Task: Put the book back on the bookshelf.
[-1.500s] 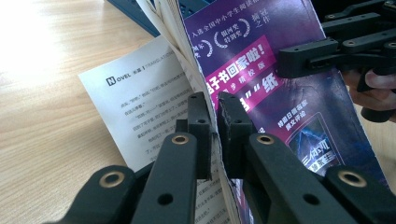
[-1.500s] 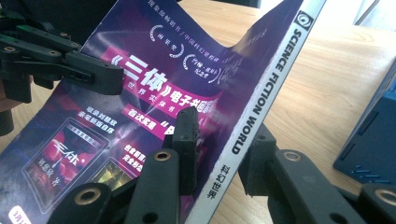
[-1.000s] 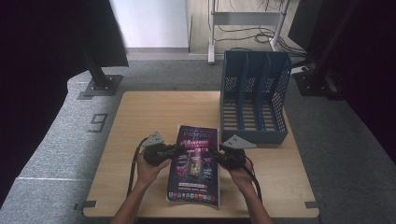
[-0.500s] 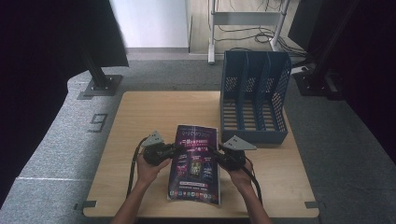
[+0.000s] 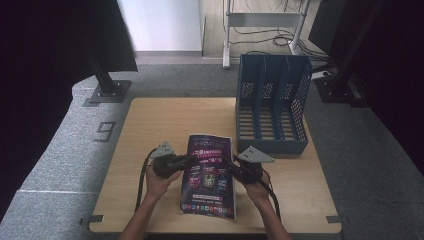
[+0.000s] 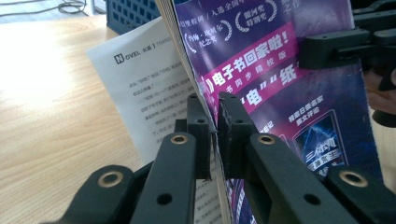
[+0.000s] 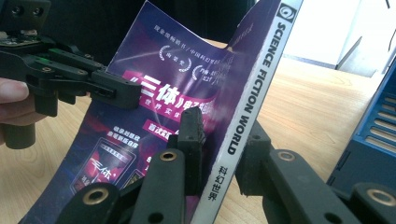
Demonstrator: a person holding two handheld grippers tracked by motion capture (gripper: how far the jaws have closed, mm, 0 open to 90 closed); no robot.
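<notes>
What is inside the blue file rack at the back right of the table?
The blue file rack shows three slots with bare slatted floors and nothing in them. The front wall covers the lowest front strip of each slot, so that part stays unseen.

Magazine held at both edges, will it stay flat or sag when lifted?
Probably floppy: the magazine already bows between the left gripper and right gripper. The loose inner page fanning from the cover suggests pages may splay. The glossy cover may slip in a light pinch.
</notes>
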